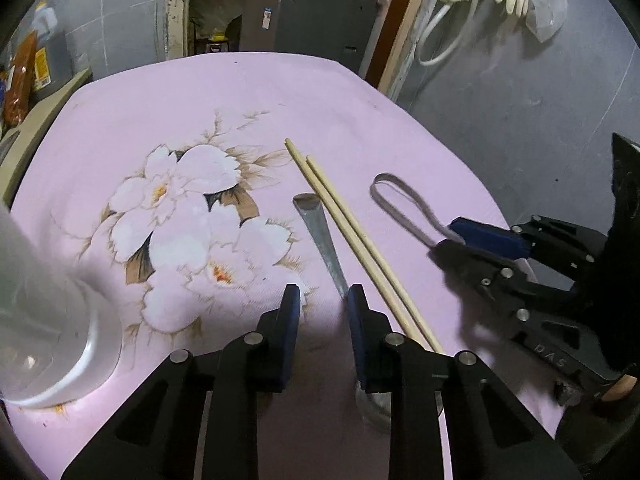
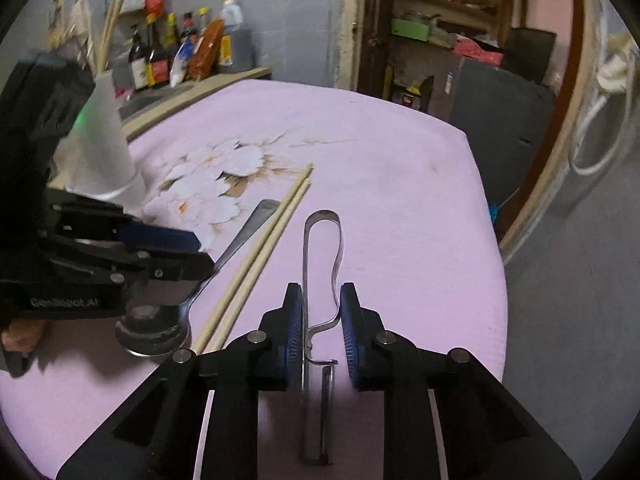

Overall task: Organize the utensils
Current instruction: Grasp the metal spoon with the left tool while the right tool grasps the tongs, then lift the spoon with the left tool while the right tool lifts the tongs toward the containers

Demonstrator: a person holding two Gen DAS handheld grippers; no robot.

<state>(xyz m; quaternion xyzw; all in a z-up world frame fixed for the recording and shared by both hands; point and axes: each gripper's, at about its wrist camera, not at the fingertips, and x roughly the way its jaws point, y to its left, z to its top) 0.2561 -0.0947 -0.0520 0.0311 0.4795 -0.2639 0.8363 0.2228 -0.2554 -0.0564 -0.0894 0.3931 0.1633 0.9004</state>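
A metal spoon (image 1: 320, 236) lies on the pink flowered cloth (image 1: 200, 112), its handle pointing away; it also shows in the right wrist view (image 2: 236, 244). Two wooden chopsticks (image 1: 352, 236) lie side by side just right of it, also in the right wrist view (image 2: 260, 256). A metal peeler (image 2: 320, 280) with a loop handle lies further right, also in the left wrist view (image 1: 400, 204). My left gripper (image 1: 324, 300) is open, low over the spoon, its right finger at the spoon's neck. My right gripper (image 2: 320, 300) is open with its pads either side of the peeler.
A white cup-shaped holder (image 1: 52, 320) stands at the cloth's left, also in the right wrist view (image 2: 104, 140). Bottles and packets (image 2: 180, 52) line a counter behind the table. The table's right edge (image 2: 488, 220) drops to a grey floor.
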